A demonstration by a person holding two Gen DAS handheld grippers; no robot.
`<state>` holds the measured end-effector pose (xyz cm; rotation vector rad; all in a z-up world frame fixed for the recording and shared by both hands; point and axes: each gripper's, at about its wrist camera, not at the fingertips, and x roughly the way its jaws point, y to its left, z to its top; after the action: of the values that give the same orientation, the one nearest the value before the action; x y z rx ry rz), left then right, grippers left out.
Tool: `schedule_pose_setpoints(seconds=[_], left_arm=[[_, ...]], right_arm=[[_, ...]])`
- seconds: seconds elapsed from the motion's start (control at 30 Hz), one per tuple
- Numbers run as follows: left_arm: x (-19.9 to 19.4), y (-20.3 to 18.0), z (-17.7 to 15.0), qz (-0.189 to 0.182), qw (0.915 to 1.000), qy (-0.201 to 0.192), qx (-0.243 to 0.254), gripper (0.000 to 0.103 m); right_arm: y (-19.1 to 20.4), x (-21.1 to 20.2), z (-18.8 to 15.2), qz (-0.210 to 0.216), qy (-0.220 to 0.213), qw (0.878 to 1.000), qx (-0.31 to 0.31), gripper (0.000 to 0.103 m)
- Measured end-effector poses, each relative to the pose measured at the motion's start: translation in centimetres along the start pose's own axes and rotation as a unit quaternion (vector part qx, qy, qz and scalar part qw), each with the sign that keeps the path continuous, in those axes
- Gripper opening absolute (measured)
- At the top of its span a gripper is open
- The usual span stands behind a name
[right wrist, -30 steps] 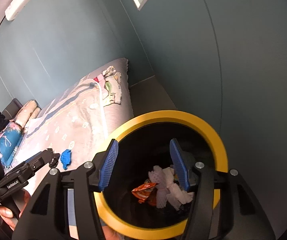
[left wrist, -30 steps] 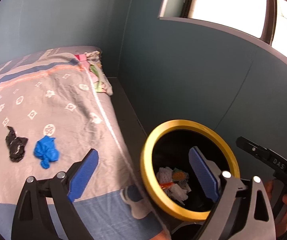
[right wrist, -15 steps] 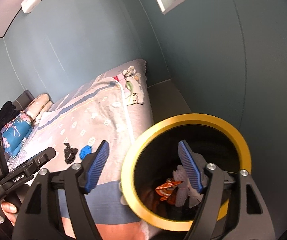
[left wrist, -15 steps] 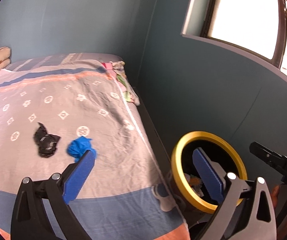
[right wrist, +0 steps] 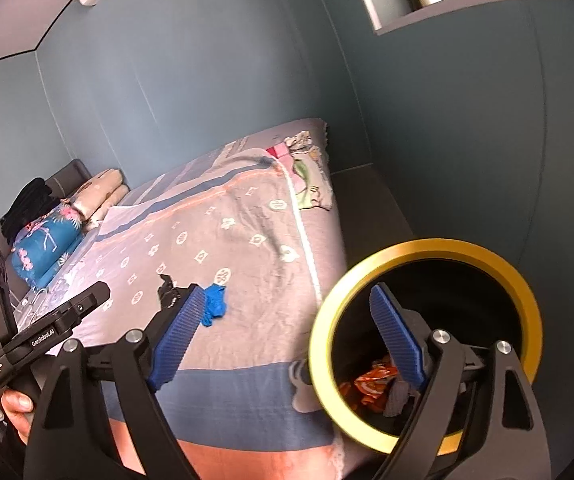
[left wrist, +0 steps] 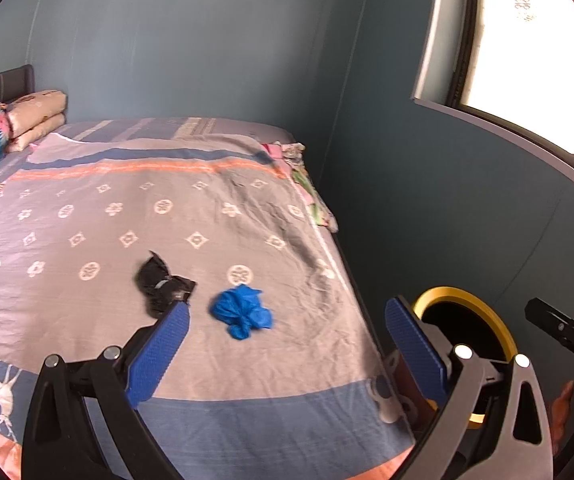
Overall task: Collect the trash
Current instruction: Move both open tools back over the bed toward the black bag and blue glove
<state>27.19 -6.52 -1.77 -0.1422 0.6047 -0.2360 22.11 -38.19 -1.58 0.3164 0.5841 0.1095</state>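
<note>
Two pieces of trash are seen on the grey patterned bedspread (left wrist: 87,184): a crumpled blue plastic wad (left wrist: 242,315) and a crumpled black wrapper (left wrist: 161,285). The blue wad lies just ahead of the left gripper (left wrist: 287,344), between the lines of its fingers; the black wrapper lies just beyond its left fingertip. The left gripper's jaws are spread wide, with nothing between them. The right gripper (right wrist: 291,326) is empty too, and its jaws are opening; its right finger is seen across the mouth of the black round bin with a yellow rim (right wrist: 427,248), which stands beside the bed.

The step in hand is judged to be the reach for the next piece. A forward and downward approach is called for, so that the blue wad is straddled before the jaws are closed.

The orange wrapper and pale scraps (right wrist: 371,386) in the bin are shown only by the right view. The bright window (left wrist: 527,64) is shown clearly only by the left view.
</note>
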Motion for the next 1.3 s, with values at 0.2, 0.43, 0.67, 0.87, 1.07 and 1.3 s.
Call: schedule_pose_setpoints(seconds=[0.2,0.43,0.67,0.87,1.07,1.3], left_arm=[[-0.2,2.8,0.4,0.027,0.9995,-0.005,-0.015,0.095],[1.0,5.9,0.4,0.057,0.9979,0.003,-0.030,0.095],[3.2,8.8,0.0,0.082,0.9953,0.021,-0.048,0.095],[5.6,11.1,-0.3,0.098,0.9926,0.037,-0.062,0.095],[8.4,12.9,-0.7,0.112,0.9895,0.056,-0.073,0.095],[11.8,15.0,-1.0,0.119,0.9862,0.077,-0.086,0.095]], right_arm=[[2.7,1.3,0.0,0.024,0.010,1.000,-0.014,0.081],[5.3,3.1,0.1,0.042,0.021,0.998,-0.032,0.081],[7.7,5.8,-0.2,0.060,0.034,0.997,-0.044,0.081],[9.4,8.6,-0.6,0.068,0.051,0.995,-0.054,0.081],[10.7,12.3,-1.4,0.076,0.070,0.993,-0.062,0.081],[11.7,16.6,-2.7,0.078,0.092,0.990,-0.069,0.081]])
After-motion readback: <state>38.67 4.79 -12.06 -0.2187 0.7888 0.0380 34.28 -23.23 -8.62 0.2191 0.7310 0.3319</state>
